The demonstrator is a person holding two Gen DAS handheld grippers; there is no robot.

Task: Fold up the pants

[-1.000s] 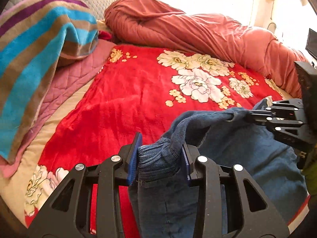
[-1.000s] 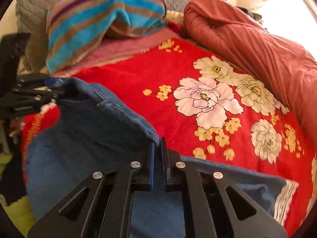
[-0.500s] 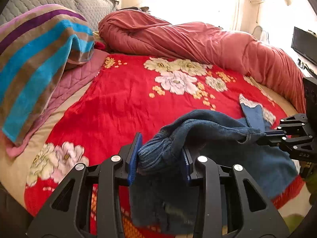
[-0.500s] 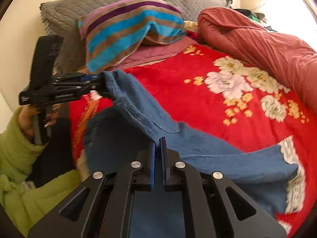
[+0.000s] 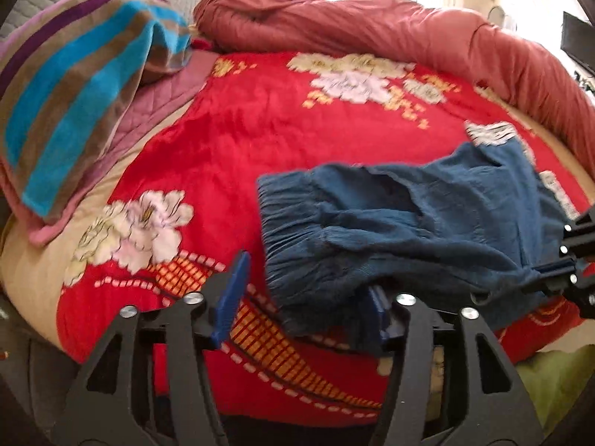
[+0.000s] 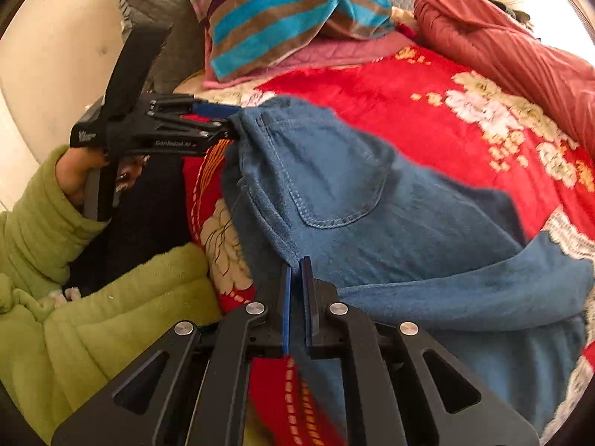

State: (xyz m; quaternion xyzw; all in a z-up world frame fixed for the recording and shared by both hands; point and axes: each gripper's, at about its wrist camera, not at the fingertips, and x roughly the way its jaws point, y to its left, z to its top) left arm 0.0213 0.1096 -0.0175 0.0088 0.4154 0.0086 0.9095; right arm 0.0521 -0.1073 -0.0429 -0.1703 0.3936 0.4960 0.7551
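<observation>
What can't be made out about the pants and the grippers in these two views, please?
- Left wrist view, blurred: the left gripper has just been opening its jaws with the pants between them; whether cloth hangs on a pad is unclear.
- Same view: the right gripper is cut off by the right edge.
- Right wrist view: the pants' near part is hidden behind the right gripper's body.

Both wrist cameras look down close, sharing the pants [image 5: 427,215] and bed [image 6: 372,85]

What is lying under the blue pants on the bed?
Under the blue pants lies the red flowered blanket, visible around them. What lies directly beneath the cloth is covered.
</observation>
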